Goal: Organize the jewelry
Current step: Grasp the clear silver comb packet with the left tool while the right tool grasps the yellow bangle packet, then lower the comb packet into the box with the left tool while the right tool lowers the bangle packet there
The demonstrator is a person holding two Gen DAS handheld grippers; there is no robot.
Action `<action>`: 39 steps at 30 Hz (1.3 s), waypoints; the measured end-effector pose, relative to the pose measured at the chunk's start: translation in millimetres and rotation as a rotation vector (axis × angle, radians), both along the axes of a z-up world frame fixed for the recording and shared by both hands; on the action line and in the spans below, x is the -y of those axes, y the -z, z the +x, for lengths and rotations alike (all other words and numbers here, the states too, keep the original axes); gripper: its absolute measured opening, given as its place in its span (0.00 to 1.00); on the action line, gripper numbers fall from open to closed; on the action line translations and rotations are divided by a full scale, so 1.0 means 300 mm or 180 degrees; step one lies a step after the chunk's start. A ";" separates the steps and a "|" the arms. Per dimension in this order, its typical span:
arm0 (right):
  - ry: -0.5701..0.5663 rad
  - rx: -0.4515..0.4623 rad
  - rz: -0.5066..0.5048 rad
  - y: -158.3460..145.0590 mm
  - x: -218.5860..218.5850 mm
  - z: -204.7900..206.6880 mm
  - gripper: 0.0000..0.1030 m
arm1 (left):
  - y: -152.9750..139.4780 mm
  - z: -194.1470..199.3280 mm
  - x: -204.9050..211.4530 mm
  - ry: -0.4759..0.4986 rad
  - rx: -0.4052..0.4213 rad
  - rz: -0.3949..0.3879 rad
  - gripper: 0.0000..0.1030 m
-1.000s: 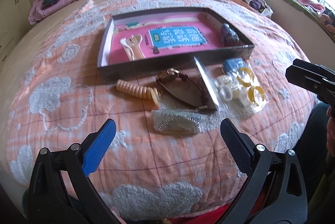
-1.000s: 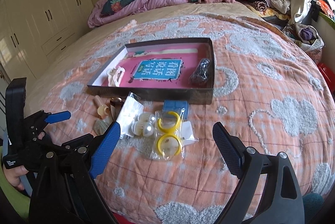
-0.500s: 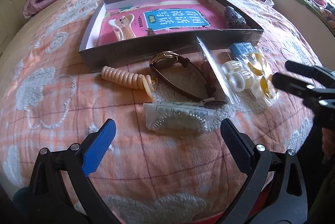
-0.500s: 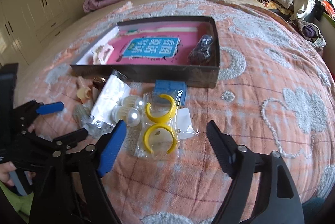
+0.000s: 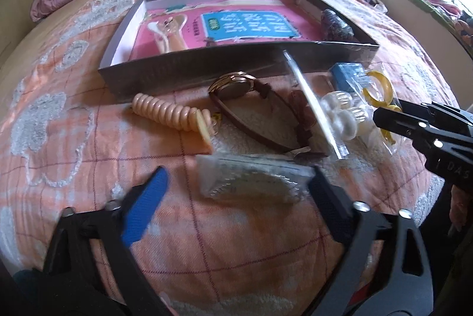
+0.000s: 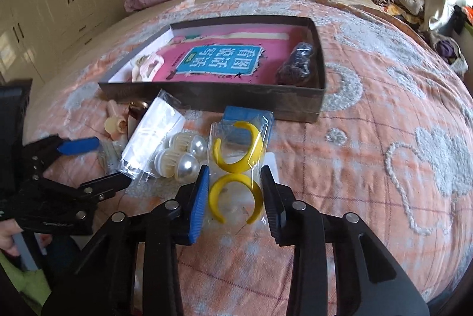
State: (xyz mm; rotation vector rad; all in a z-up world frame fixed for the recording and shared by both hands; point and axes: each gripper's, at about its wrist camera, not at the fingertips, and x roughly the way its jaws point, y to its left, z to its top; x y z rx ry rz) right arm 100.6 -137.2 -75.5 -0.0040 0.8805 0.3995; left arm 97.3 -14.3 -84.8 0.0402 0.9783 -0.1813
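On the bed, my right gripper (image 6: 235,169) is closing, and its pads press both sides of the clear packet of yellow hoop earrings (image 6: 235,197). My left gripper (image 5: 238,171) is closing too. A clear packet with a silvery piece (image 5: 251,180) lies between its fingers; the blue pad (image 5: 147,203) stands apart from it. Behind them stands the dark box (image 5: 192,64) with a pink lining. It holds a pale hair claw (image 5: 170,35) and a dark beaded piece (image 5: 337,26). The right gripper (image 5: 387,112) shows at the right edge of the left wrist view.
In front of the box lie a brown-strapped watch (image 5: 236,84), a beige spiral hair tie (image 5: 168,112), a flat clear packet (image 6: 153,132), two pearl clips (image 6: 180,159) and a blue packet (image 6: 236,115). Bedding and clothes are heaped at the head of the bed.
Both grippers have sunk closer to the bed. The right jaws have narrowed onto the yellow hoop packet. The left jaws have narrowed around the silvery packet.
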 end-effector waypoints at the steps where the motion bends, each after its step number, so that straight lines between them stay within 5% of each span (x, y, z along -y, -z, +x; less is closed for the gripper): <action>1: 0.0019 0.0004 0.0021 -0.006 0.008 -0.003 0.32 | -0.001 -0.003 0.005 0.0043 0.0000 -0.0025 0.66; 23: -0.0056 0.0386 0.0346 -0.220 0.036 -0.103 0.32 | -0.188 -0.064 -0.104 -0.0215 0.0383 -0.0314 0.62; 39: -0.0053 0.0492 0.0382 -0.283 0.011 -0.083 0.32 | -0.285 -0.011 -0.158 -0.0343 0.0628 -0.0346 0.62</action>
